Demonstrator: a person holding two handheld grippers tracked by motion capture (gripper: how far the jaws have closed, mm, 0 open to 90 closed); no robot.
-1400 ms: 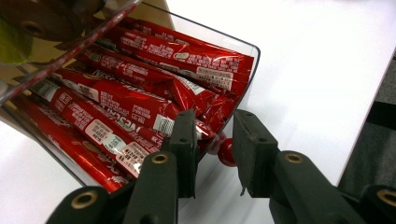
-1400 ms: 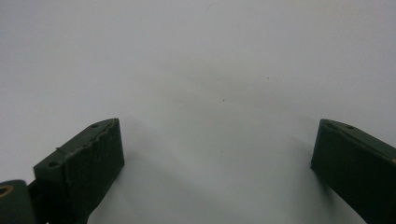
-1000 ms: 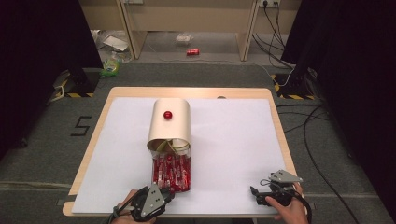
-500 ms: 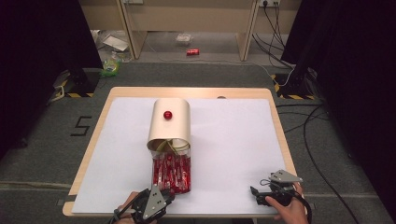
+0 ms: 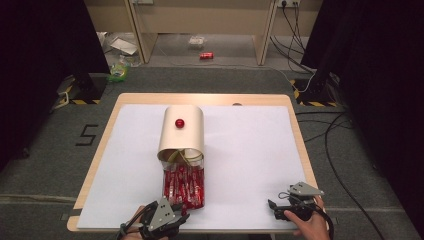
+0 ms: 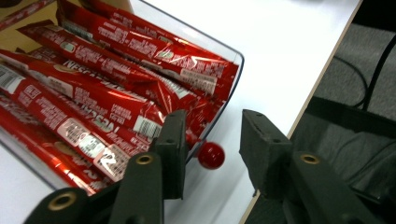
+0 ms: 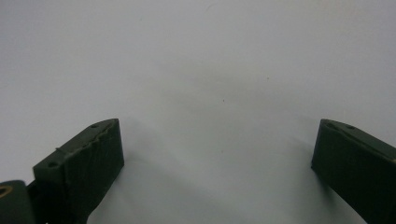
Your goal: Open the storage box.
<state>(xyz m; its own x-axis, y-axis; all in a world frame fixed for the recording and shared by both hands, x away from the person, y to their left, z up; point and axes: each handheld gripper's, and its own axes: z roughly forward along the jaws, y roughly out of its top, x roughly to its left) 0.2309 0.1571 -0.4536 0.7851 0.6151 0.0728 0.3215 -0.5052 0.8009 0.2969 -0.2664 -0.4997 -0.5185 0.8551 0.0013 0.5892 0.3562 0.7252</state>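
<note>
Red knob (image 6: 211, 155) on the clear drawer (image 6: 232, 70) front, free between left gripper (image 6: 212, 133) fingers, just opening, pinching nothing. Drawer of red coffee sticks (image 6: 93, 98) already out of beige housing (image 5: 182, 135), near table (image 5: 250, 150) edge. Right gripper (image 7: 215, 140) fingers spread, empty. Probably left: taking sticks.

My black jaws; beside them glossy red knob (image 6: 211, 155), red sachets (image 6: 93, 93) with white print, white table sheet (image 5: 250, 150).

The counter (image 5: 125, 107) has a wood rim under a white sheet (image 5: 250, 150). On the sheet lie a clear container (image 5: 183, 186) of red sachets (image 5: 182, 182), a tan cover (image 5: 181, 131) over its far end, and a red ball (image 6: 211, 155) just beside its near end.
</note>
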